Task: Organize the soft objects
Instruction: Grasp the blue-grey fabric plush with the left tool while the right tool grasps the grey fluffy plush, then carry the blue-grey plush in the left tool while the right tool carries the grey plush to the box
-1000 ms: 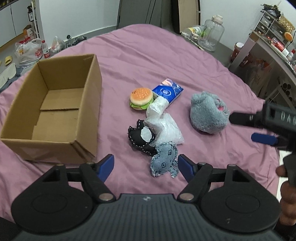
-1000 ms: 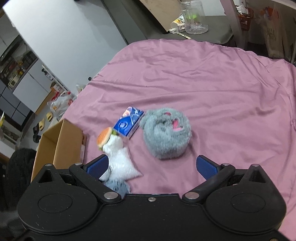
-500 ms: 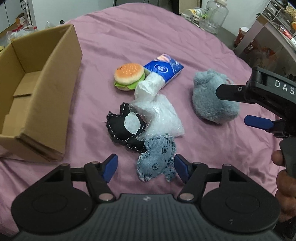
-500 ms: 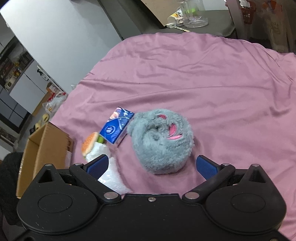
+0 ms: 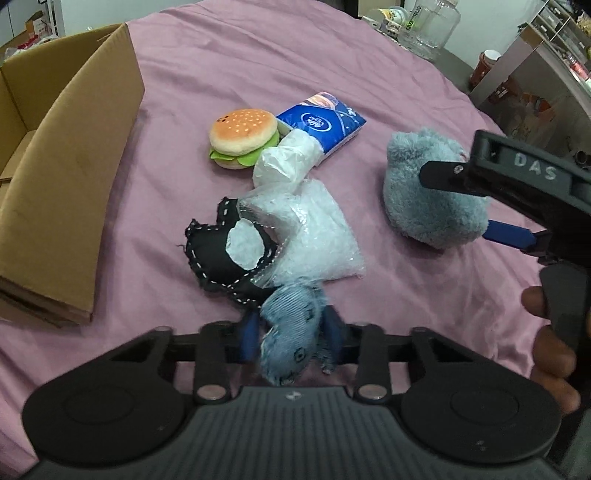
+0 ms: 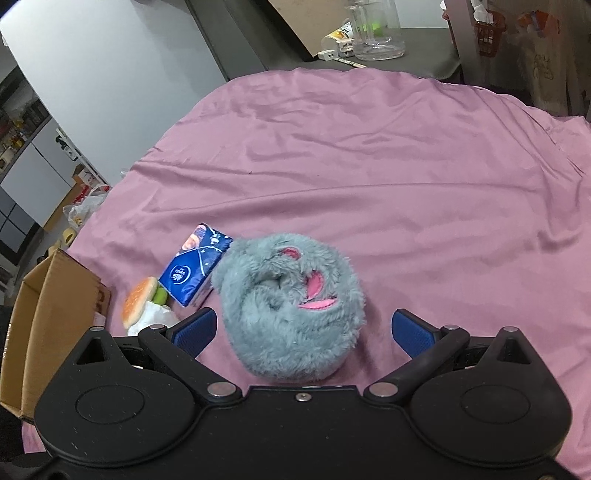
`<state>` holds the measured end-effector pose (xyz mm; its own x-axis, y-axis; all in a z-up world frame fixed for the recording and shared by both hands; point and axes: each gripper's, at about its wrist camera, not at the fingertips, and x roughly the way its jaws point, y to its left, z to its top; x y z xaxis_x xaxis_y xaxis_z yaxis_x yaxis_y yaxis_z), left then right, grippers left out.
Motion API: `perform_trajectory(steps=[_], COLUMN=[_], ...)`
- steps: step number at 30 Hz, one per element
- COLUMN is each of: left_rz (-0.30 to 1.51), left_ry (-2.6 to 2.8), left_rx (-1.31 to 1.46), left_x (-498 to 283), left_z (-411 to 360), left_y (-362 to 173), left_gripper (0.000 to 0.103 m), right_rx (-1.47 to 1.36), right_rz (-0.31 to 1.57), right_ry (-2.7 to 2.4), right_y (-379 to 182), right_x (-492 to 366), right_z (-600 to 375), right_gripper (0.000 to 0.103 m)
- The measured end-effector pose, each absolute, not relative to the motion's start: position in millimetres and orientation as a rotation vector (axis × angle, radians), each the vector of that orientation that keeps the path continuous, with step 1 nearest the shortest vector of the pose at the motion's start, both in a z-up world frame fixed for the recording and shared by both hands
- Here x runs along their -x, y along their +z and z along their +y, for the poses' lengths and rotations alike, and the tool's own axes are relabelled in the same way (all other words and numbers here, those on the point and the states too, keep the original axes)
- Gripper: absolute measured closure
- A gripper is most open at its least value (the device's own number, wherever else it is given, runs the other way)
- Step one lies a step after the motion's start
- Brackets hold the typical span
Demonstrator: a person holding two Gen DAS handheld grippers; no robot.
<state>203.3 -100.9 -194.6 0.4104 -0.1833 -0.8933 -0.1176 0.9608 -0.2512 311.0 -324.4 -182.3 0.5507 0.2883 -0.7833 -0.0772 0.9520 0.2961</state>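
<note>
Bare sheet point(image 6: 388, 155) behind grey plush point(image 6: 291, 314) is clear; left blocked by tissue pack point(image 6: 194, 266).

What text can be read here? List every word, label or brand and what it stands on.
"DAS" in white letters on the black body of the right gripper, cut off at the picture's edge.
White brand script in the oval logo of the blue tissue pack: too small and blurred to read.
Green lettering on the clear glass jar: sideways and distorted, unreadable.
The brown cardboard box shows no readable print.
</note>
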Motion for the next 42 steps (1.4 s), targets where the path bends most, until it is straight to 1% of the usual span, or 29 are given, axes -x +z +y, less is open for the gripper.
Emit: perform_trajectory(steps=[1,3,6,16,18,25,26,27,28,33,42], left_rz=[1.155,1.147,1.141,1.071,1.058,1.024,1.014,1.006,0.996,0.940,0.863], left_ry=[-0.049,-0.057,-0.061,-0.061,-0.056,-0.039,-0.035,-0.033,-0.029,-0.024,-0.012], left_rx=[0.305,0.314,0.322,0.336,0.344,0.360,0.365,0.367,0.368,0.369,0.375], left_x=[-202.7,-199.9,-194.7,-183.5,-182.3,-175.4,-174.3,-173.4,-172.7,-170.2,-165.2], left_z=[-100.2,-99.1,-97.1,-89.2,-85.5,-72.8,-69.7,-67.4,-65.6,-52.3,-20.4], left_y=[-193.6,-190.5,-184.8,-159.7,-155.6,-138.1,-133.6,-130.0,-126.1,-107.5,-84.9], left_gripper=[0.080,0.082,0.082,0.082,0.082,0.082,0.082,0.082,0.082,0.082,0.082], right_rx=[-0.236,-0.227,-0.210,-0.185,-0.175,-0.116,-0.116,-0.121,-0.140,-0.118,-0.113], right_rz=[0.967,0.965,0.957,0.950,0.950,0.952,0.955,0.956,0.959,0.941,0.898], right_ry=[0.219,0.219,0.219,0.226,0.235,0.188,0.191,0.199,0.219,0.207,0.188], right_y=[-182.9,-182.5,-180.2,-169.4,-169.2,-176.7,-178.6,-180.2,-181.2,-174.5,-144.3], right_x=[-311.2,-310.7,-308.4,-291.5,-288.9,-301.9,-304.2,-304.4,-304.5,-295.2,-278.8], right_z=[-324.1,-322.7,-320.5,-314.9,-312.3,-304.6,-304.5,-305.0,-306.0,-303.6,-293.8], right_gripper=[0.002,0.008,0.014,0.014,0.019,0.017,0.022,0.039,0.042,0.046,0.047])
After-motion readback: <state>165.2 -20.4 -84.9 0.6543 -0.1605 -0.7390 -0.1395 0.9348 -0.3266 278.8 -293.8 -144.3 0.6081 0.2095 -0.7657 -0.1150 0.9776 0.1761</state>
